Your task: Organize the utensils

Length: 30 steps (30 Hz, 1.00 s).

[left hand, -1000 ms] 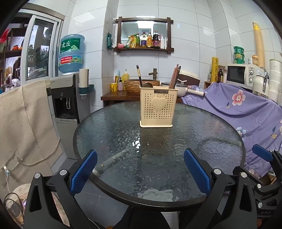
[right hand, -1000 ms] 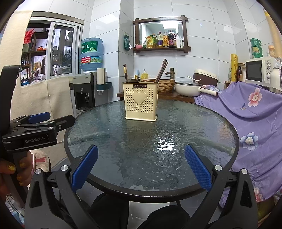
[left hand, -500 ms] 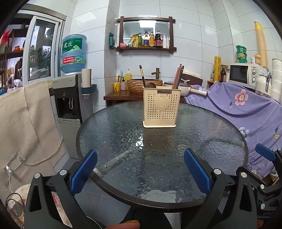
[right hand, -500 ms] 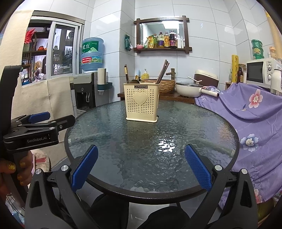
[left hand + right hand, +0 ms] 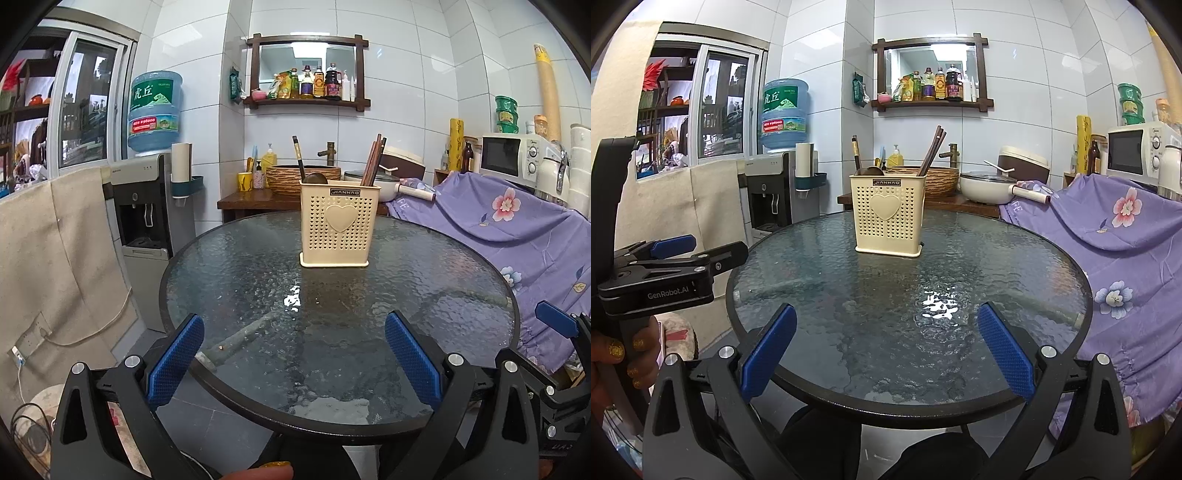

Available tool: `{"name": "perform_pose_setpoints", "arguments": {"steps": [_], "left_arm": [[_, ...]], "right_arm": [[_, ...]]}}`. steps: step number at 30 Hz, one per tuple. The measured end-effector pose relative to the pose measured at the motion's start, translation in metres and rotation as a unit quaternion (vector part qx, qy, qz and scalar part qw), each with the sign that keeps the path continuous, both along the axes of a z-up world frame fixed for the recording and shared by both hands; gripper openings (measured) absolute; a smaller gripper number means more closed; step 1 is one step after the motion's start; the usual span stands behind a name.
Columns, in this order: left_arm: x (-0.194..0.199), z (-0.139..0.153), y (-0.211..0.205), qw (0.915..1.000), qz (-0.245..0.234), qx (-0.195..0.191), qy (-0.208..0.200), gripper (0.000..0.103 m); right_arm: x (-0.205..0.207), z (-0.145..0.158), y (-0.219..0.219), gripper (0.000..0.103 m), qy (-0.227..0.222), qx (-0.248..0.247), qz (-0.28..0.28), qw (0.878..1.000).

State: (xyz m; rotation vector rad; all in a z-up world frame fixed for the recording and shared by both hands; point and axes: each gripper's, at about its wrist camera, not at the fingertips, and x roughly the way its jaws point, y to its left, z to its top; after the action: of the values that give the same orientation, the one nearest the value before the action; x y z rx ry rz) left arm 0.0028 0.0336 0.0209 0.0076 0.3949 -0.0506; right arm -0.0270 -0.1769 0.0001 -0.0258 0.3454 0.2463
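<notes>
A cream perforated utensil holder [image 5: 338, 230] with a heart on its front stands upright on the far half of the round glass table [image 5: 258, 295]. It also shows in the right wrist view [image 5: 888, 218]. Brown chopsticks [image 5: 373, 160] lean out of its right side, and a dark spoon and a ladle handle [image 5: 298, 157] stick out at its left. My left gripper [image 5: 293, 356] is open and empty over the table's near edge. My right gripper [image 5: 886, 349] is open and empty, also at the near edge, well short of the holder.
A water dispenser [image 5: 147, 206] stands left of the table. A purple flowered cloth [image 5: 517, 225] covers furniture at the right, with a microwave [image 5: 511, 155] behind. A wooden counter with a basket [image 5: 295, 179] and pot sits behind the table.
The left wrist view has risen and shifted slightly, so the holder sits a little further right and lower. The right view barely changes. Both grippers stay open.
</notes>
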Motion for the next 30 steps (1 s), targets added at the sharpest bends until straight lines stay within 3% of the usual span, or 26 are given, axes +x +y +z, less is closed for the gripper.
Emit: {"name": "perform_pose_setpoints", "arguments": {"steps": [30], "left_arm": [[-0.0007, 0.0008, 0.0005, 1.0000, -0.002, -0.004, -0.003, 0.096]], "right_arm": [[-0.0001, -0.0007, 0.0019, 0.097, 0.001, -0.001, 0.001, 1.000]]}}
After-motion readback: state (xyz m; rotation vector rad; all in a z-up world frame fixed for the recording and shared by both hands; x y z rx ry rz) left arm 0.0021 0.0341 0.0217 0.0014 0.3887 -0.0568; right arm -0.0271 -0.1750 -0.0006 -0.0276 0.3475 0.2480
